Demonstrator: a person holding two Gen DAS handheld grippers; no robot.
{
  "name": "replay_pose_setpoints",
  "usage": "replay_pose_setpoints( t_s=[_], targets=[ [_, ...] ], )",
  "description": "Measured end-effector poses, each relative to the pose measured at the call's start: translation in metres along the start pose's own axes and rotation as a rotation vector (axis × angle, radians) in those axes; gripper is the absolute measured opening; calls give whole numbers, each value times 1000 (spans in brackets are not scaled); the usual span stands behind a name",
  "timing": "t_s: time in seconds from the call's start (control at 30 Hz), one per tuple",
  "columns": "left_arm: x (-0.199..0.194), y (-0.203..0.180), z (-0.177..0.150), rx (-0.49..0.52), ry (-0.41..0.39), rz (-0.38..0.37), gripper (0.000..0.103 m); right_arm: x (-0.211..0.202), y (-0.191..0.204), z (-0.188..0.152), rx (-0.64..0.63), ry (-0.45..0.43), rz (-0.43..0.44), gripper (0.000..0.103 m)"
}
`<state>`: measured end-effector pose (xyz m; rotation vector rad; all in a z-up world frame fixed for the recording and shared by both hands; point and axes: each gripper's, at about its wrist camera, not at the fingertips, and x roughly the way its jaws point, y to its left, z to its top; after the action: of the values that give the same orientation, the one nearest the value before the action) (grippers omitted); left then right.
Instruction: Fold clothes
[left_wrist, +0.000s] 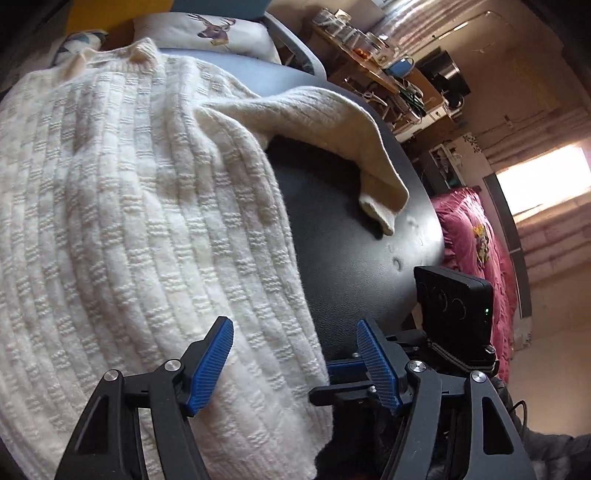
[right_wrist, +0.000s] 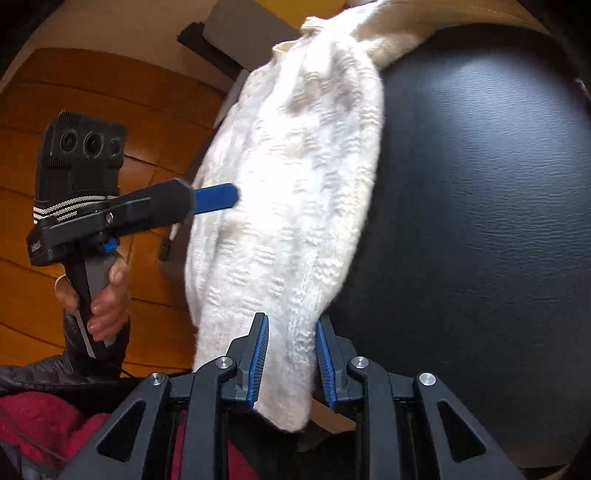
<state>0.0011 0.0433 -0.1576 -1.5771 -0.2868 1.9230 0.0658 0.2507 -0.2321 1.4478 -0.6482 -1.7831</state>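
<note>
- Black leather-like surface (left_wrist: 347, 236) carries a cream, chunky-knit sweater (left_wrist: 122, 206), spread wide with one sleeve (left_wrist: 332, 122) curling across the bare black top.
- Right gripper (right_wrist: 291, 363): blue ribbed fingers (right_wrist: 258, 354) sit either side of a hanging fold of the knit; whether they pinch it is unclear.
- Left gripper (left_wrist: 295, 365): fingers well apart over the sweater's edge, gripping nothing.
- Wooden floor (right_wrist: 74, 110) lies beyond.
</note>
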Motion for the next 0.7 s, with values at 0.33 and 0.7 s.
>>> replay_pose_setpoints(
  t_s=[0.33, 0.7],
  targets=[
    [56, -13, 5, 47, 243, 105, 56, 1, 43, -17, -133, -100, 65, 31],
    [-5, 54, -10, -143, 10, -187, 7, -21, 20, -15, -14, -124, 76, 31]
  ],
)
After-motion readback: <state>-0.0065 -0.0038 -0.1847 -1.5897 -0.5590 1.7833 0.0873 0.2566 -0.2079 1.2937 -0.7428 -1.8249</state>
